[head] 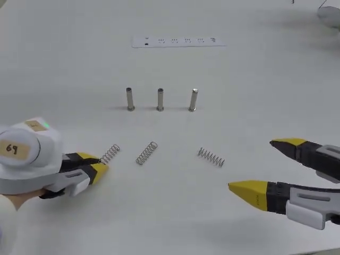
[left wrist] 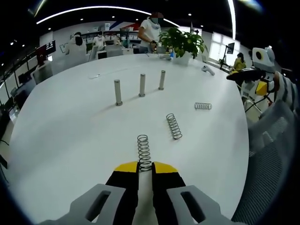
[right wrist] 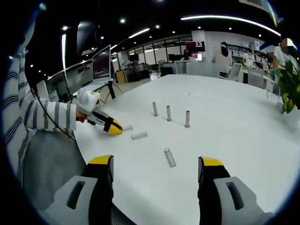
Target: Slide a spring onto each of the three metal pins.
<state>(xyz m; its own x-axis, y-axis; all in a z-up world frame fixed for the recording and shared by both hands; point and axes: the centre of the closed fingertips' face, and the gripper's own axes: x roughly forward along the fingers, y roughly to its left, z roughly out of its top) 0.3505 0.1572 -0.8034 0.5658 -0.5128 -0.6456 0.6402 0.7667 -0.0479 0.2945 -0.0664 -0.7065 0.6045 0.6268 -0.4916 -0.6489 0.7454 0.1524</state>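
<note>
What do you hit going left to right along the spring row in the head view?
left hand-held gripper → left spring → middle spring → right spring → right hand-held gripper

The white worktop (head: 255, 79) is broad, with a rounded edge, and a white power strip (head: 178, 41) lies flat on it toward the far side. Around it spreads an open-plan office: long light strips (left wrist: 84, 10) curve across a dark ceiling, and bright windows (left wrist: 216, 43) stand at one side. A leafy potted plant (left wrist: 185, 41) sits at the worktop's far edge. A monitor (right wrist: 102, 62) stands on a desk off to one side, and several people (left wrist: 151, 29) stand or sit among further desks in the distance.
</note>
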